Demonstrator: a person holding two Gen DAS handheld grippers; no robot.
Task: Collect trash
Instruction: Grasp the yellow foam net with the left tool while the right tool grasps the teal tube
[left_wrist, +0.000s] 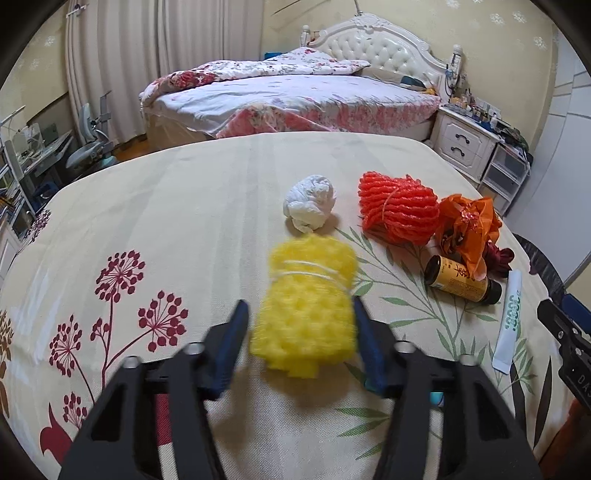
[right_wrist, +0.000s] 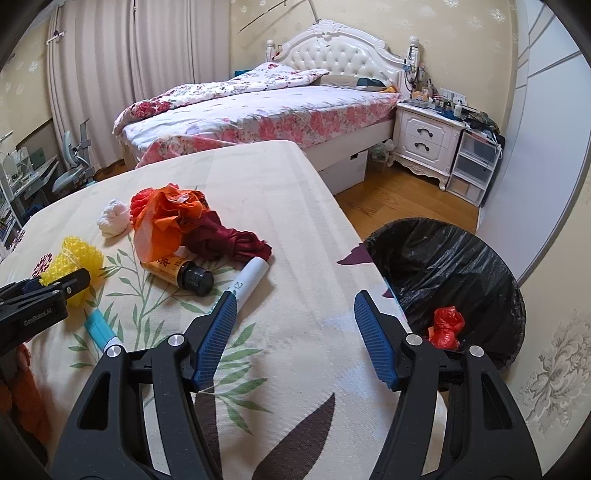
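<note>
A yellow foam net roll (left_wrist: 306, 295) tied with white string lies on the flowered tablecloth (left_wrist: 166, 221), blurred. It sits between the fingers of my left gripper (left_wrist: 300, 314). The right pad touches it, and a thin strip of cloth shows at the left pad. In the right wrist view the same roll (right_wrist: 79, 258) lies by that gripper's tip (right_wrist: 62, 284). My right gripper (right_wrist: 295, 306) stands open with nothing in it, over the table near its right edge. A black-lined bin (right_wrist: 461, 258) beside the table holds a red bag (right_wrist: 447, 326).
More trash lies on the table: a white tissue wad (left_wrist: 310, 203), an orange foam net (left_wrist: 399, 210), crumpled orange plastic (left_wrist: 469, 221), a brown bottle (left_wrist: 461, 282), a white tube (left_wrist: 511, 317) and dark red cloth (right_wrist: 229, 240). A bed (right_wrist: 258, 110) and nightstand (right_wrist: 424, 136) stand behind.
</note>
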